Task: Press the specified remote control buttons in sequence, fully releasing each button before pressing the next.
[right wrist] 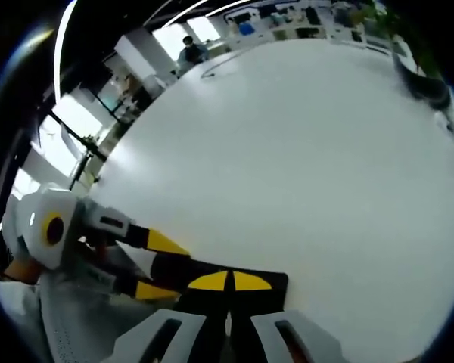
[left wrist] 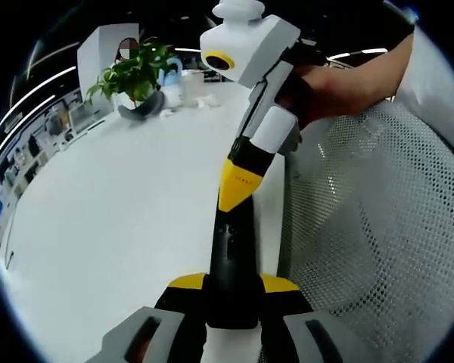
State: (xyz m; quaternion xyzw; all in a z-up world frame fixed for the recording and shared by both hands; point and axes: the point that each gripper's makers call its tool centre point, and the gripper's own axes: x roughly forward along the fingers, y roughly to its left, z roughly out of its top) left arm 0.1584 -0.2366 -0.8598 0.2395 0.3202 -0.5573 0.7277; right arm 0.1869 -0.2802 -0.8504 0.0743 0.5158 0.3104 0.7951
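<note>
Left gripper (left wrist: 231, 302): your fingers (left wrist: 185, 283) are clenched on the near end of the remote (left wrist: 231, 265) — a long black bar that runs straight ahead from between the yellow tips. The remote lies along the edge of the white surface (left wrist: 121, 227), just beside a white mesh chair back (left wrist: 378, 227) on the right of the fingers.

Right gripper (left wrist: 234, 185): in the left gripper view it comes down from above, held in your hand (left wrist: 325, 87). Its yellow tips are drawn together into a single point, and that point rests on the top face of the remote, ahead of the left fingers. Whether a button is pressed under the point cannot be told.

In the right gripper view, the right gripper (right wrist: 228, 281) shows its two yellow tips side by side, touching, against the remote (right wrist: 212, 272). The left gripper (right wrist: 147, 265) enters from the left of these fingers, with its yellow-tipped fingers on either side of the black bar.

Beyond the fingers, well apart from the remote:
- a plant (left wrist: 136, 72) in a grey pot, at the far side of the surface;
- a pale blue kettle (left wrist: 172, 79) just beside the plant;
- the rest of the surface, bare — white throughout.
</note>
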